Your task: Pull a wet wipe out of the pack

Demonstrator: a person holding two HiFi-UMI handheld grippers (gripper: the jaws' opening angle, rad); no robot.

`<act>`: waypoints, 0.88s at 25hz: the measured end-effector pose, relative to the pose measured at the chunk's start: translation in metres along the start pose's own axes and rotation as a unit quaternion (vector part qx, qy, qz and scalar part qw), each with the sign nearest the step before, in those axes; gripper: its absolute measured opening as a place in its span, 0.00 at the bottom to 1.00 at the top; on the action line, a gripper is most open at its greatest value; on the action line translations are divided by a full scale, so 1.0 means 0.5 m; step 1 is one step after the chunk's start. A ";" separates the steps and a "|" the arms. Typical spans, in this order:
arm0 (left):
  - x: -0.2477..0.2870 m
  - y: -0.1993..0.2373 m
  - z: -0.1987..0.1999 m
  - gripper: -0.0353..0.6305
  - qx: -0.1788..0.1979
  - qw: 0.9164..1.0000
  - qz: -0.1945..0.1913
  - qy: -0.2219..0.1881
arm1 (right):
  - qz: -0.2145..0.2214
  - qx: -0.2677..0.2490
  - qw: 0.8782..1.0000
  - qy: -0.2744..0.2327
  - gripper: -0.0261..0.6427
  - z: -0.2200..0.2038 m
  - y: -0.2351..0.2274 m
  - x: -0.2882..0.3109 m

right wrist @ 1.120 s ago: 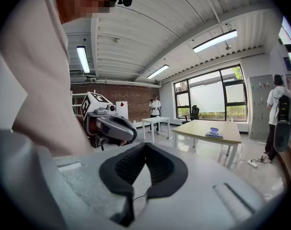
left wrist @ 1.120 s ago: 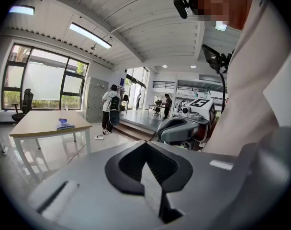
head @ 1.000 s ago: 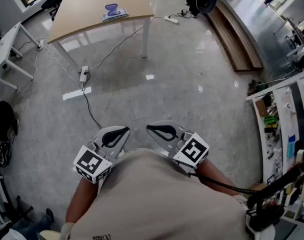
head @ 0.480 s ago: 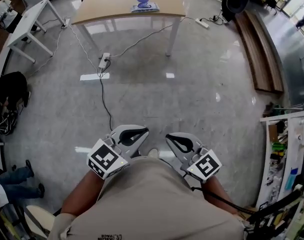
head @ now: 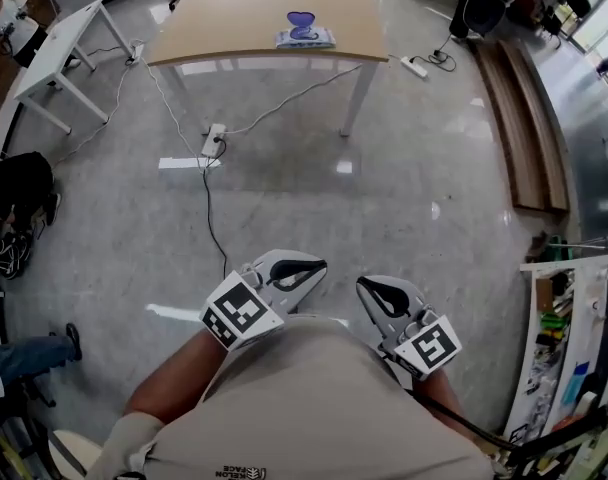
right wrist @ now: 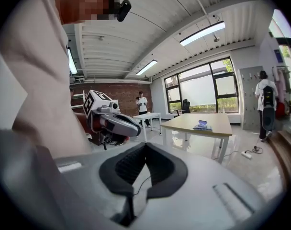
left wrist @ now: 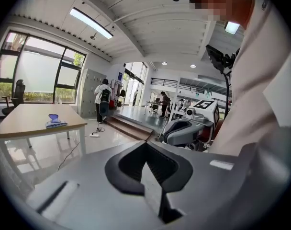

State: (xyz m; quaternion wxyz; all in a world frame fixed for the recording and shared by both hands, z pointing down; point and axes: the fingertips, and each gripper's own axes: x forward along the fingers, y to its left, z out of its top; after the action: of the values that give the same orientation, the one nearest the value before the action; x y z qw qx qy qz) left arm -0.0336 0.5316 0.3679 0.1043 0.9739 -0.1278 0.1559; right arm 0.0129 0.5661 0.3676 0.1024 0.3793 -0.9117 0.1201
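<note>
You've turned and stepped toward the table [head: 234,13] over the last second, but the wipe pack [head: 306,35] near its front edge remains well off, with left gripper [head: 320,266] and right gripper [head: 363,285] both clenched empty.

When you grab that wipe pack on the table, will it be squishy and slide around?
Probably squishy: the wipe pack looks flat and soft-sided, not a stiff box. It seems small and light, and the table top looks smooth, so it may slide or lift when tugged. The purple tuft standing up from it is likely floppy.
</note>
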 end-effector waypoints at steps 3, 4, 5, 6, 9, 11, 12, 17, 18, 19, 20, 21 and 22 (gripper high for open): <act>0.018 0.079 0.050 0.06 0.024 0.999 -0.020 -0.010 | -0.019 -0.006 1.000 0.017 0.04 0.039 -0.056 0.049; 0.020 0.110 0.066 0.06 0.030 0.999 -0.026 -0.015 | -0.024 -0.009 0.999 0.021 0.04 0.050 -0.077 0.071; 0.019 0.142 0.079 0.06 0.034 0.999 -0.029 -0.019 | -0.028 -0.012 0.999 0.024 0.04 0.062 -0.096 0.097; 0.017 0.174 0.088 0.06 0.037 0.999 -0.031 -0.023 | -0.031 -0.014 0.999 0.025 0.04 0.073 -0.113 0.125; 0.006 0.260 0.099 0.06 0.031 0.998 -0.032 -0.033 | -0.028 -0.025 0.999 0.025 0.04 0.104 -0.149 0.204; 0.004 0.312 0.094 0.06 0.021 0.999 -0.027 -0.033 | -0.024 -0.033 0.999 0.028 0.04 0.120 -0.175 0.249; 0.004 0.339 0.091 0.06 0.015 0.999 -0.023 -0.030 | -0.022 -0.035 0.999 0.028 0.04 0.130 -0.189 0.269; -0.001 0.441 0.088 0.06 -0.006 0.999 0.005 -0.031 | 0.000 -0.040 0.999 0.037 0.04 0.162 -0.251 0.351; 0.004 0.462 0.086 0.06 -0.012 0.999 0.012 -0.031 | 0.005 -0.041 0.998 0.041 0.04 0.165 -0.269 0.366; 0.011 0.484 0.084 0.06 -0.017 0.999 0.019 -0.030 | 0.009 -0.043 0.998 0.043 0.04 0.166 -0.289 0.383; 0.020 0.506 0.084 0.06 -0.021 0.999 0.027 -0.030 | 0.014 -0.044 0.998 0.045 0.04 0.166 -0.310 0.400; 0.028 0.528 0.085 0.06 -0.023 0.999 0.035 -0.030 | 0.020 -0.046 0.998 0.045 0.04 0.166 -0.332 0.418; 0.037 0.549 0.087 0.06 -0.026 0.998 0.043 -0.031 | 0.028 -0.047 0.997 0.045 0.04 0.166 -0.353 0.436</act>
State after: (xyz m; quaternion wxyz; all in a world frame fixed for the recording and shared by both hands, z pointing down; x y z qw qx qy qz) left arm -0.0819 0.2574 0.3786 0.1188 0.9688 -0.1765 0.1269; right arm -0.0192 0.2756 0.3743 0.1578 0.3427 -0.9210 0.0967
